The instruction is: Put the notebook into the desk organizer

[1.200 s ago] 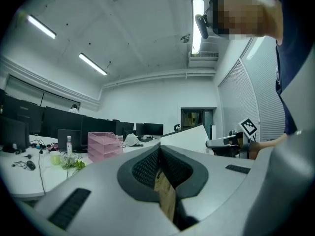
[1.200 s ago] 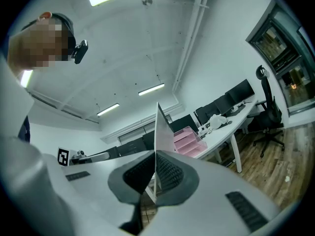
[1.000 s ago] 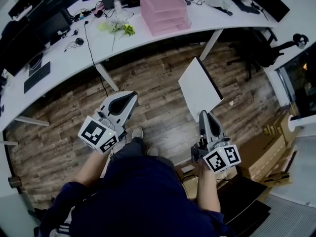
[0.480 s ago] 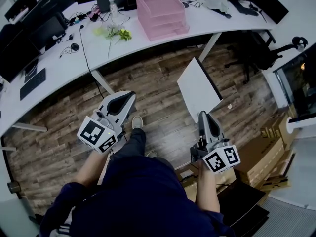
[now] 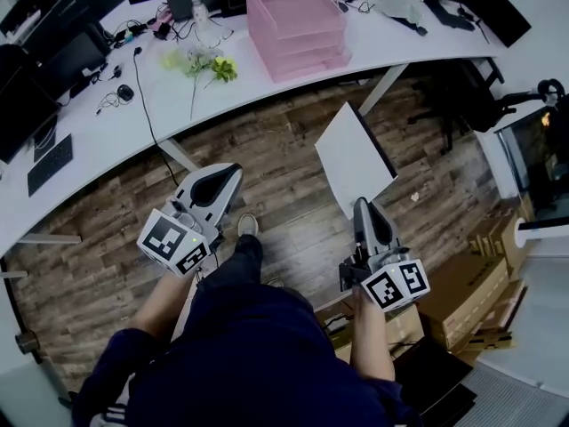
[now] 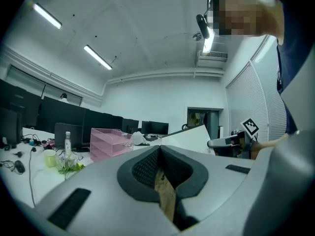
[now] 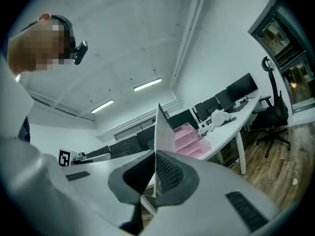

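Observation:
The notebook (image 5: 354,154), white with a dark edge, stands out over the wood floor from my right gripper (image 5: 363,206), which is shut on its lower corner. In the right gripper view the notebook (image 7: 160,131) rises edge-on from between the closed jaws of that gripper (image 7: 154,157). The pink desk organizer (image 5: 298,14), a stack of trays, sits on the white desk (image 5: 116,127) ahead; this pink organizer (image 6: 110,143) also shows in the left gripper view. My left gripper (image 5: 222,175) is shut and empty, level with the right one.
Flowers (image 5: 206,63), a water bottle (image 5: 198,9), cables and dark monitors (image 5: 62,52) lie on the desk left of the organizer. Desk legs (image 5: 380,84) stand below it. An office chair (image 5: 476,96) and cardboard boxes (image 5: 467,283) are at the right.
The desk and organizer have slid left and nearer in the head view as the person steps forward. Both grippers keep their pose, with the notebook still held.

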The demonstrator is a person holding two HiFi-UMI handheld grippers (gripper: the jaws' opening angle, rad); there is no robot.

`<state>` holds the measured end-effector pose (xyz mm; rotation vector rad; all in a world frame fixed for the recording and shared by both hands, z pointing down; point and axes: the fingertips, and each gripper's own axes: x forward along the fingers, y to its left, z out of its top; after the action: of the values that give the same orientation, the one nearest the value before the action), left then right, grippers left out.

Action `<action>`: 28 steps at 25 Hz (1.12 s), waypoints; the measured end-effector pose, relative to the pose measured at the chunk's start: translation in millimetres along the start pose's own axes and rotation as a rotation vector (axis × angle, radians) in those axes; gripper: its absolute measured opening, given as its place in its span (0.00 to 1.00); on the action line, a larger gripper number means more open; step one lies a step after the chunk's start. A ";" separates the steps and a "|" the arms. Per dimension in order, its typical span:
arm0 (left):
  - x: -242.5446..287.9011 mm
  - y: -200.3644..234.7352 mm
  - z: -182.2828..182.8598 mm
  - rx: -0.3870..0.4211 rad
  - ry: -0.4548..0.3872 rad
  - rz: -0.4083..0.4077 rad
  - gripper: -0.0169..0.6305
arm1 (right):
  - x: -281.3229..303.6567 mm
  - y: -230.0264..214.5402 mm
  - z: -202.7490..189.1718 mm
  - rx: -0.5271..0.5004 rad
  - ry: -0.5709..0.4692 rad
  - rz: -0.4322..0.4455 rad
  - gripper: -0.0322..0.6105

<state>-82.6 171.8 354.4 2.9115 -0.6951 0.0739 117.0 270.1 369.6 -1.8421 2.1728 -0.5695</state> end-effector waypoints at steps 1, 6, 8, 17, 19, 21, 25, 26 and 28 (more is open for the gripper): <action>3.9 8.2 -0.1 -0.003 0.001 0.000 0.07 | 9.7 -0.2 0.1 0.001 0.004 0.002 0.06; 22.0 48.2 0.6 -0.019 0.005 0.004 0.07 | 54.4 -3.5 1.3 -0.001 0.024 0.008 0.06; 29.7 62.0 2.5 -0.024 0.006 0.004 0.07 | 70.4 -6.0 3.4 -0.002 0.031 0.007 0.06; 56.4 132.0 14.6 -0.045 0.005 0.008 0.07 | 146.6 -10.1 10.9 0.001 0.060 -0.003 0.06; 62.6 148.2 17.4 -0.046 0.003 0.005 0.07 | 163.2 -10.1 12.9 0.000 0.060 -0.005 0.06; 68.7 163.6 18.9 -0.049 0.003 -0.001 0.07 | 178.9 -9.8 13.6 -0.002 0.062 -0.011 0.06; 78.9 188.6 19.8 -0.061 0.005 -0.016 0.07 | 203.8 -9.2 15.8 -0.006 0.064 -0.028 0.06; 81.6 193.9 20.8 -0.061 0.003 -0.021 0.07 | 209.5 -9.3 17.2 -0.008 0.063 -0.032 0.06; 86.6 203.0 23.0 -0.060 -0.001 -0.031 0.07 | 219.2 -9.7 20.2 -0.013 0.057 -0.040 0.06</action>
<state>-97.0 -49.3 365.4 2.8642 -0.6410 0.0472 94.8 50.9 371.1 -1.9023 2.1847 -0.6251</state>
